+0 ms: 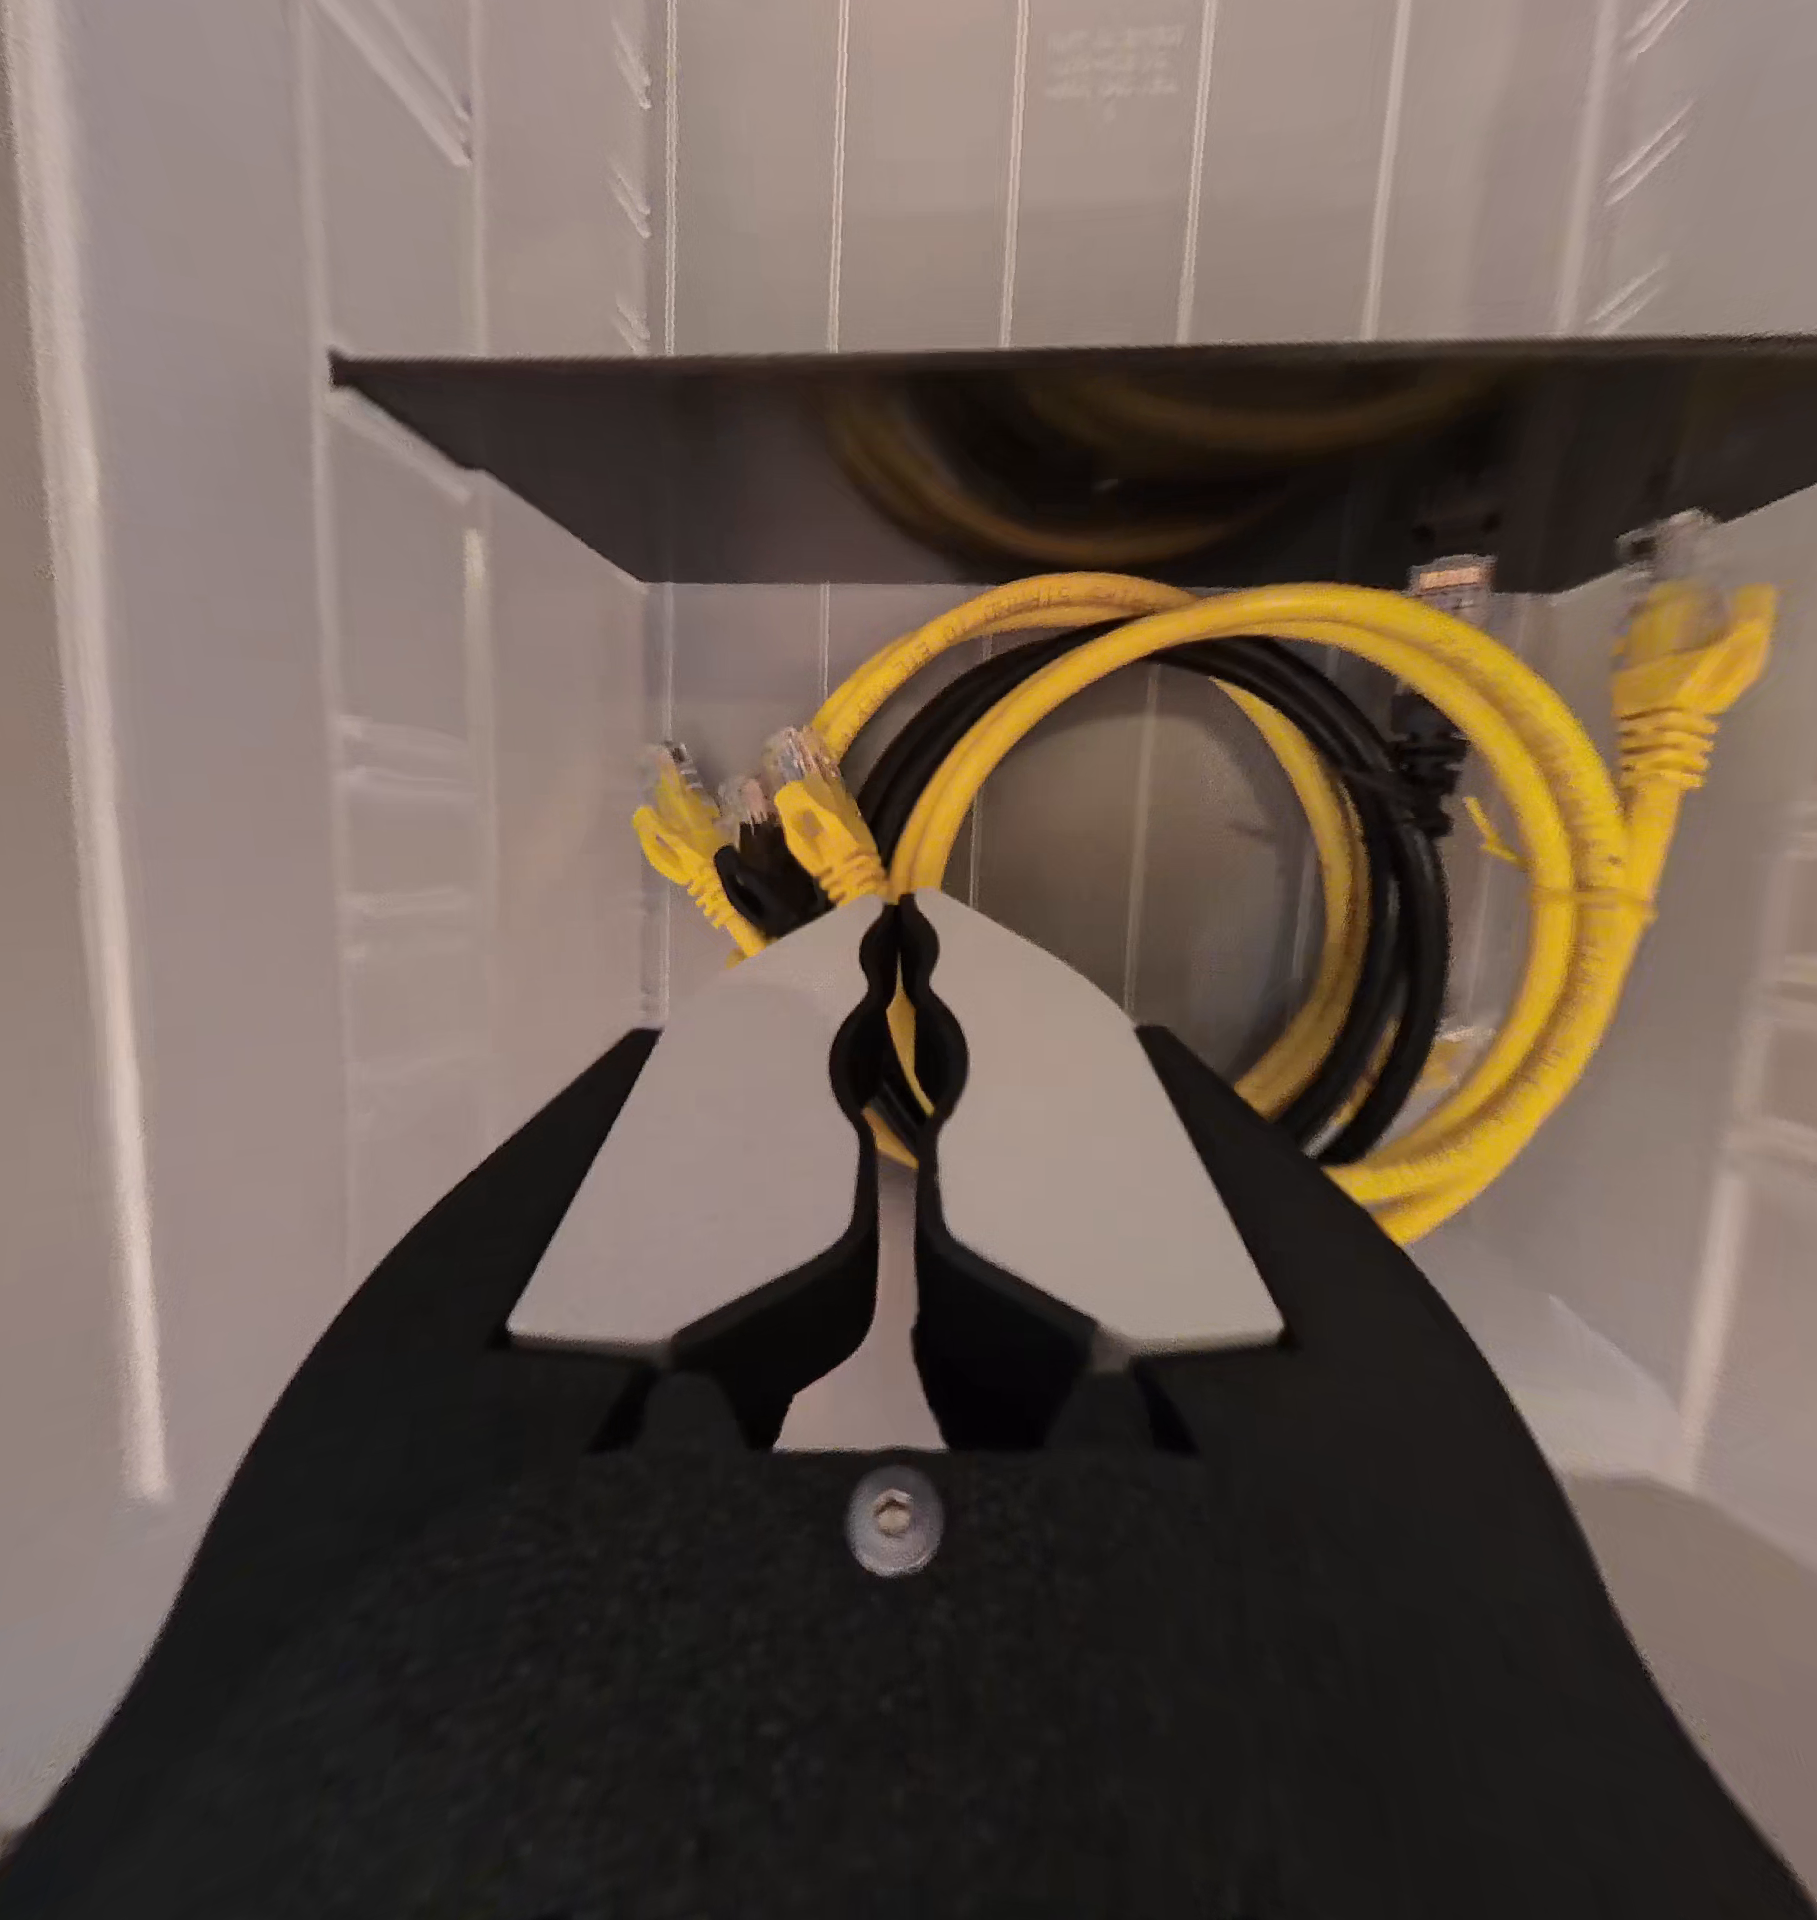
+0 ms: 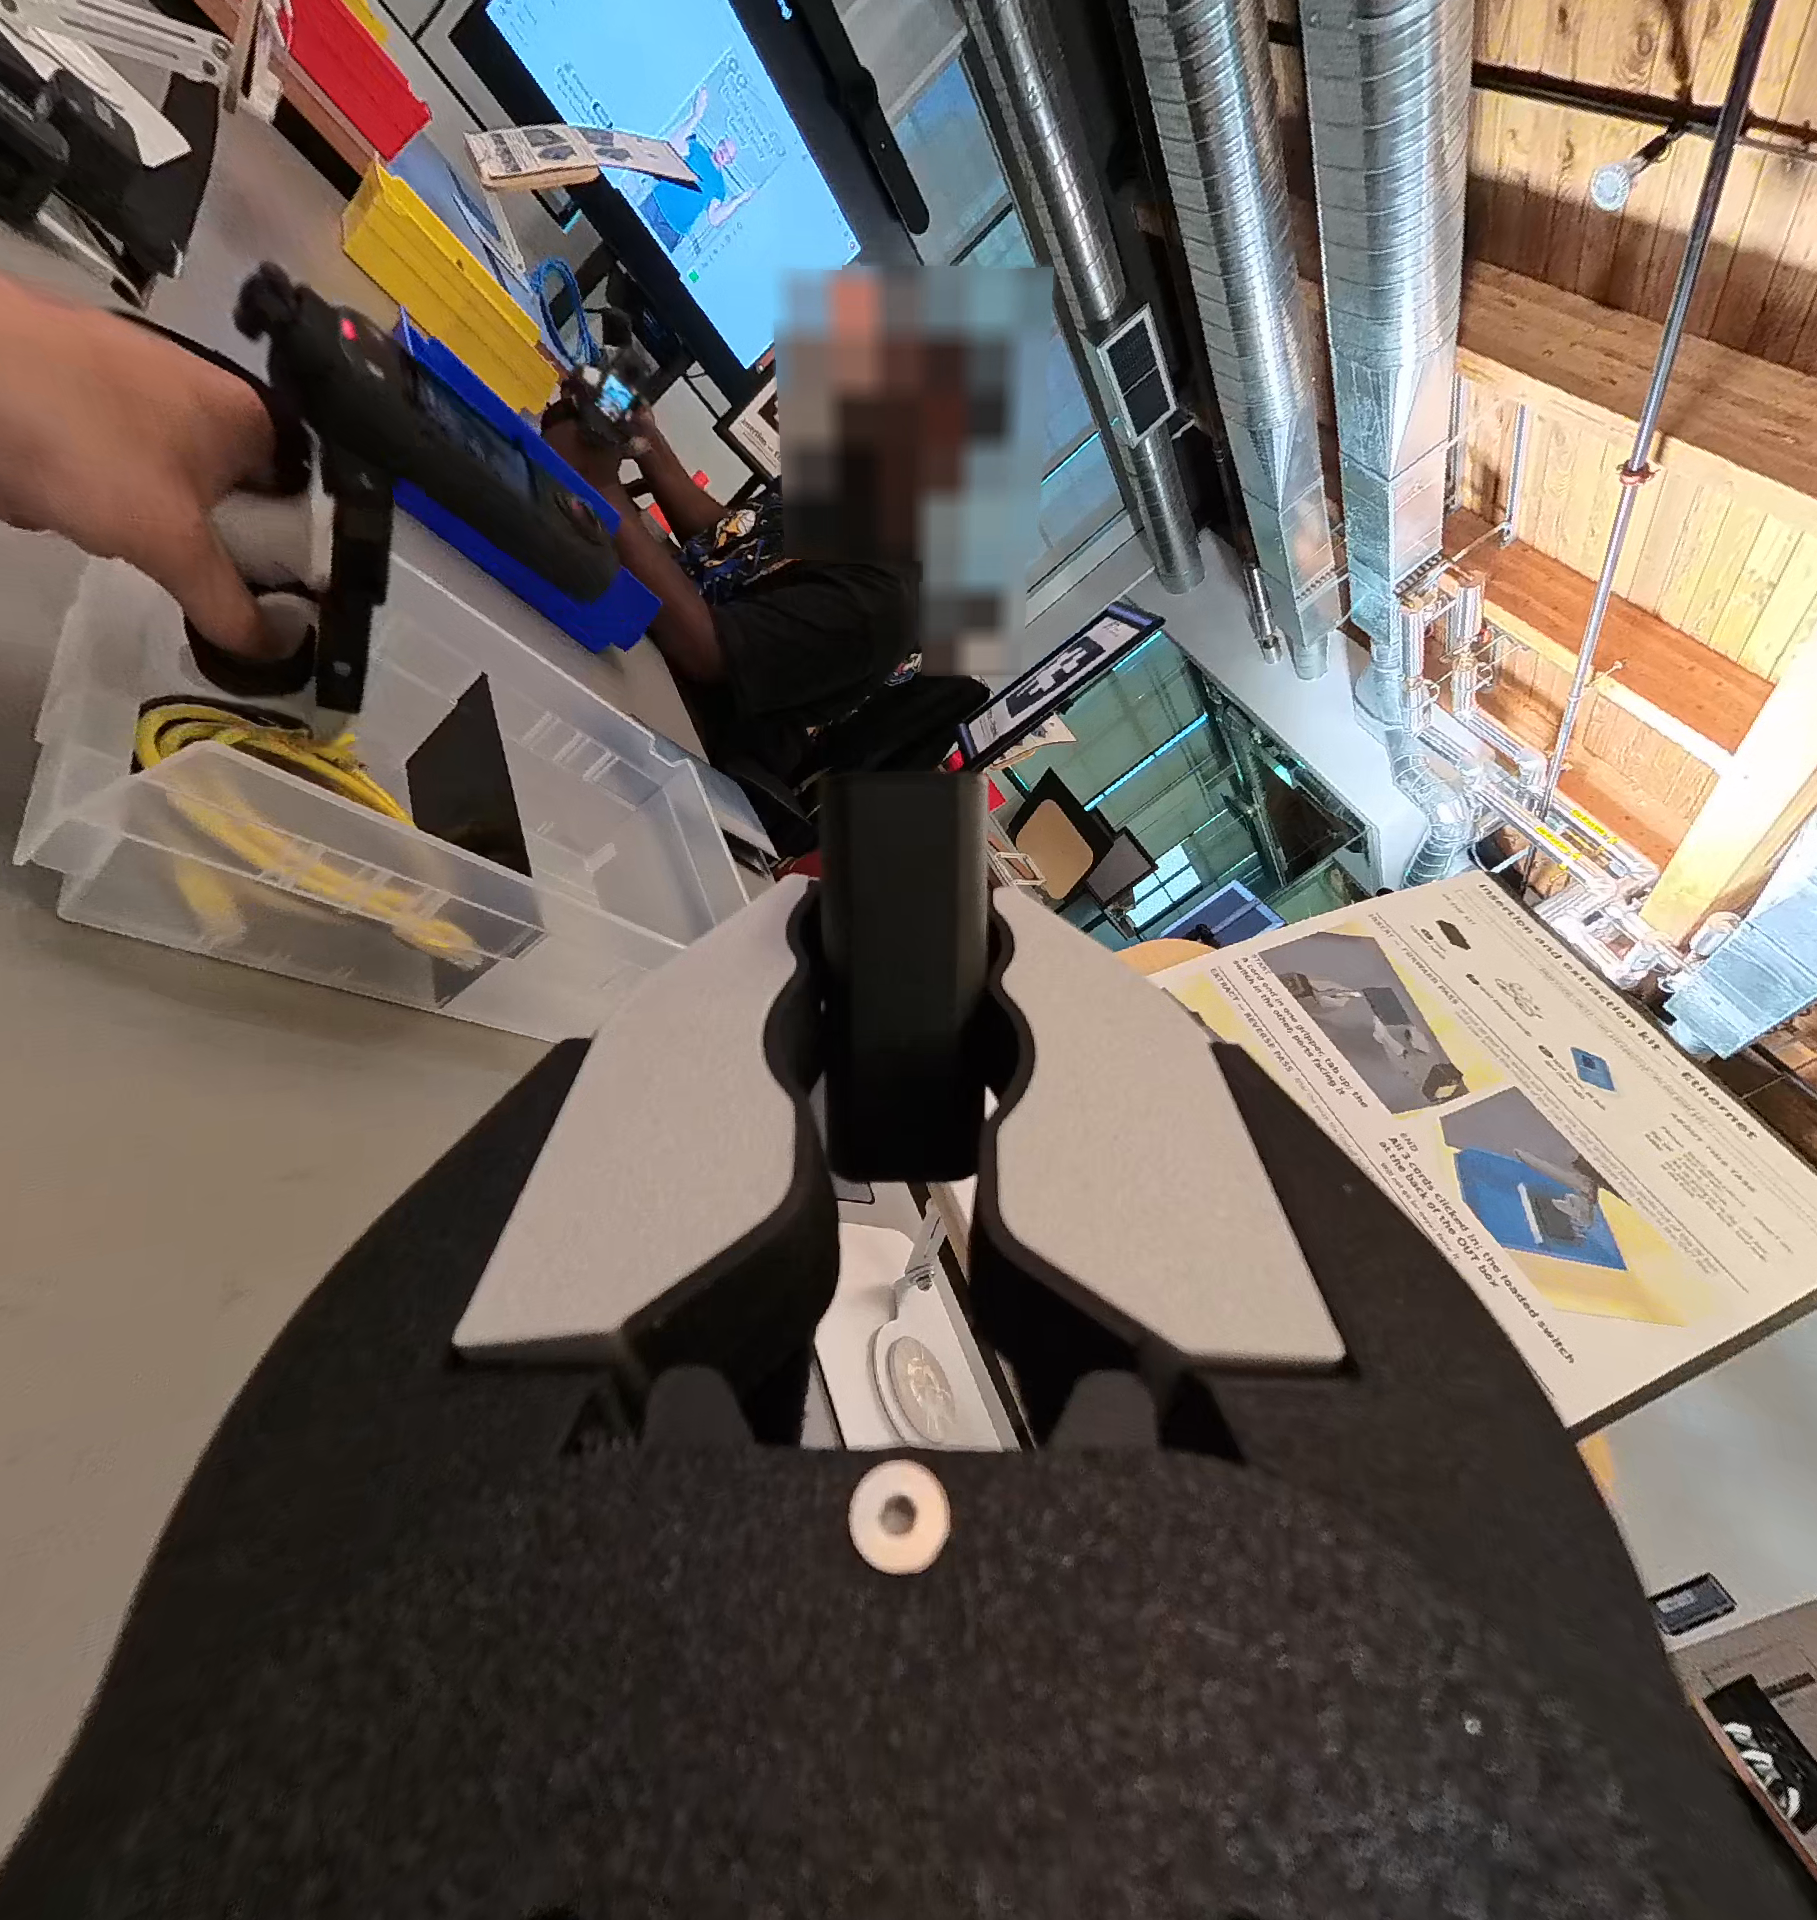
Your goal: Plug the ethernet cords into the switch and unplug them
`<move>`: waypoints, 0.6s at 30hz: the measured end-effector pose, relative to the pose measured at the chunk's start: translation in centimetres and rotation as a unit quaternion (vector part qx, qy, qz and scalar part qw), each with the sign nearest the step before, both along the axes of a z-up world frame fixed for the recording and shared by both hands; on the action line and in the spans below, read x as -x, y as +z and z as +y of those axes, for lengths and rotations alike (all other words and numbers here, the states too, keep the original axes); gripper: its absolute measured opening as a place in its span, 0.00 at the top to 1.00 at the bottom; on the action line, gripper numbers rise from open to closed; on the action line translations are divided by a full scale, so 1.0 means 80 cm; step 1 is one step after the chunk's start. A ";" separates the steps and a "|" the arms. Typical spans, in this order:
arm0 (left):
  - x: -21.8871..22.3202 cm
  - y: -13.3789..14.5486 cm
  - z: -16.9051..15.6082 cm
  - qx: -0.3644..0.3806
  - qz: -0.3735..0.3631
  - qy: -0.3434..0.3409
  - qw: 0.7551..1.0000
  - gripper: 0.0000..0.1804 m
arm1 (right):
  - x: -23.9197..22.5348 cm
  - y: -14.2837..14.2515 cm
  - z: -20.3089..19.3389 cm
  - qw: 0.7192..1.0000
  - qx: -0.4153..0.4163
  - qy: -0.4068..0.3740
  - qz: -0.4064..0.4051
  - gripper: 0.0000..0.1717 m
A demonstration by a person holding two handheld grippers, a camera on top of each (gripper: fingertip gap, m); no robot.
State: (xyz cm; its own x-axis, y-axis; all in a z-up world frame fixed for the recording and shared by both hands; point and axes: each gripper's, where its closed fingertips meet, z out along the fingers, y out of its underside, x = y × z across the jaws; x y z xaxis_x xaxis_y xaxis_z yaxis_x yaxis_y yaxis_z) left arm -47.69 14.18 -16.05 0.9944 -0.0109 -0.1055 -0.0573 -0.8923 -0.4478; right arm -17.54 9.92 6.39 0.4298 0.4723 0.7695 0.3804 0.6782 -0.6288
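In the left wrist view my left gripper (image 1: 896, 904) reaches into a clear plastic bin (image 1: 468, 727). It is shut on a yellow ethernet cord just behind its plug (image 1: 821, 831). Coiled yellow cords (image 1: 1538, 883) and a black cord (image 1: 1403, 935) lie in the bin. Another yellow plug (image 1: 1683, 665) points up at the right. In the right wrist view my right gripper (image 2: 904, 925) is shut on the black box-shaped switch (image 2: 904, 987), held off the table. The left gripper (image 2: 338, 665), held by a hand (image 2: 83, 447), also shows there over the bin (image 2: 592, 831).
A black panel (image 1: 675, 457) spans the bin above the cords. A printed instruction sheet (image 2: 1506, 1143) lies to the right. Blue (image 2: 530, 561) and yellow (image 2: 436, 260) bins stand behind the clear bin. A seated person (image 2: 800, 623) is across the table. Tip to tip, the grippers are about 40 cm apart.
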 end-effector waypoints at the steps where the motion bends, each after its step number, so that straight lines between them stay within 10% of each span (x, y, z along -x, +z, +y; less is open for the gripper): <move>1: -0.001 0.005 -0.003 -0.010 -0.027 0.004 1.000 1.00 | -0.001 0.000 0.000 1.000 0.000 -0.001 0.001 0.86; 13: -0.024 0.001 -0.009 0.015 -0.112 0.049 0.992 0.63 | -0.002 -0.004 0.006 1.000 0.012 -0.002 -0.001 0.86; 18: 0.001 -0.020 -0.008 0.054 0.044 0.040 0.997 0.92 | -0.002 -0.005 0.006 1.000 0.016 -0.002 0.000 0.85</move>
